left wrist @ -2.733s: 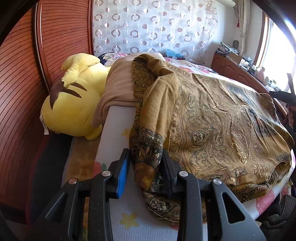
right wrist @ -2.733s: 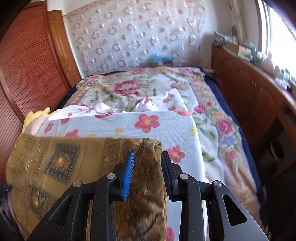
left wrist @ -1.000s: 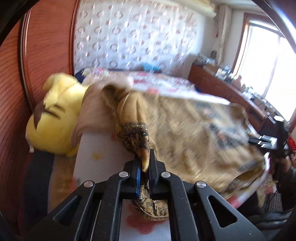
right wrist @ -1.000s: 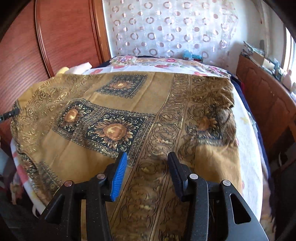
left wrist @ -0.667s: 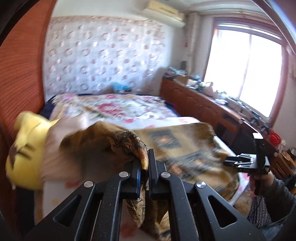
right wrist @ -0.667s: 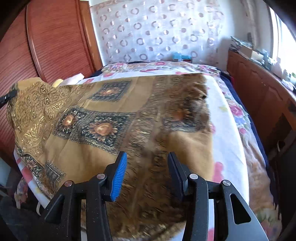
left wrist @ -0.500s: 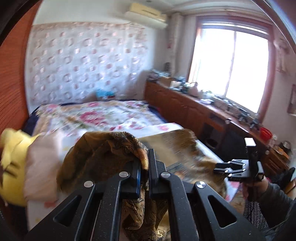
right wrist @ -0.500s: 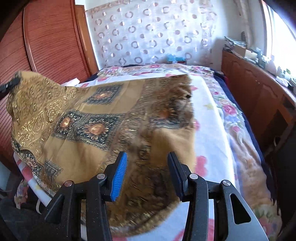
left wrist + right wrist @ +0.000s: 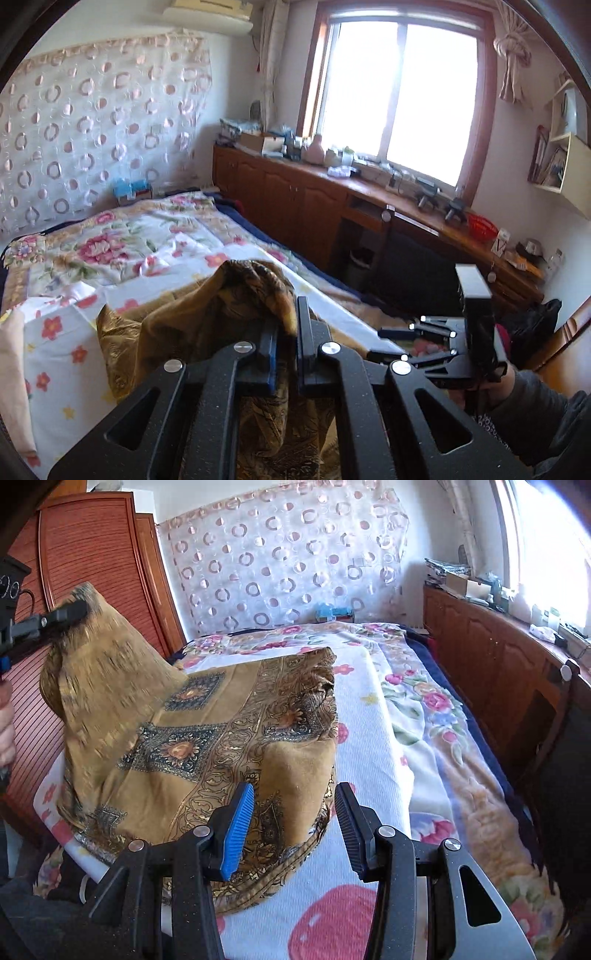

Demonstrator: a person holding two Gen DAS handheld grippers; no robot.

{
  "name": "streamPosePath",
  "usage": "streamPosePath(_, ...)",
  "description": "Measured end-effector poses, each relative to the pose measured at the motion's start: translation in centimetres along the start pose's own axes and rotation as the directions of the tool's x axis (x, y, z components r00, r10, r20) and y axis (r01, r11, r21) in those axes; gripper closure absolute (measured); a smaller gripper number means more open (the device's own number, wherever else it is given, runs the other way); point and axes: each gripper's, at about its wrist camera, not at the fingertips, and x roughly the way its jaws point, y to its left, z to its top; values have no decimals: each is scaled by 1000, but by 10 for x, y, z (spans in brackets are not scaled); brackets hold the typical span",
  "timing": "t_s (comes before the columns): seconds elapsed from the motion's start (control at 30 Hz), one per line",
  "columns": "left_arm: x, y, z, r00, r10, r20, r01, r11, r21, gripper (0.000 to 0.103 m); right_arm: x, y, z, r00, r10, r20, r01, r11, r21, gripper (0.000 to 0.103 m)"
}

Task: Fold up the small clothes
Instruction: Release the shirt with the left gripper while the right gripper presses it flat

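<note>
There are 2 grippers: the left gripper (image 9: 286, 334) and the right gripper (image 9: 293, 827). There is 1 gold patterned cloth (image 9: 207, 746), 1 bed (image 9: 373, 716), 1 window (image 9: 399, 92), 1 wardrobe (image 9: 99, 565) and 1 air conditioner (image 9: 208, 14).
</note>
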Motion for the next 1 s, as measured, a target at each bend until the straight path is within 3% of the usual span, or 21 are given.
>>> streamPosePath(0.13,6,-6,-15,998,7,-55,-6,1000,22,74,1,5,-2,1000,1,2,0,1000,-11,56)
streamPosePath(0.2,3,-6,-22,998,19,-57,-18,1000,20,68,1,6,-2,1000,0,4,0,1000,-14,56)
streamPosePath(0.67,-40,48,-82,975,214,-62,-219,972,-82,67,15,28,19,999,44,7,-43,995,-91,56)
streamPosePath(0.87,-53,74,-97,948,311,-64,-317,940,-130,67,32,53,26,997,76,1,-75,988,-135,56)
streamPosePath(1.0,-57,88,-109,939,336,-75,-344,925,-163,67,41,64,28,995,95,-5,-95,984,-153,56)
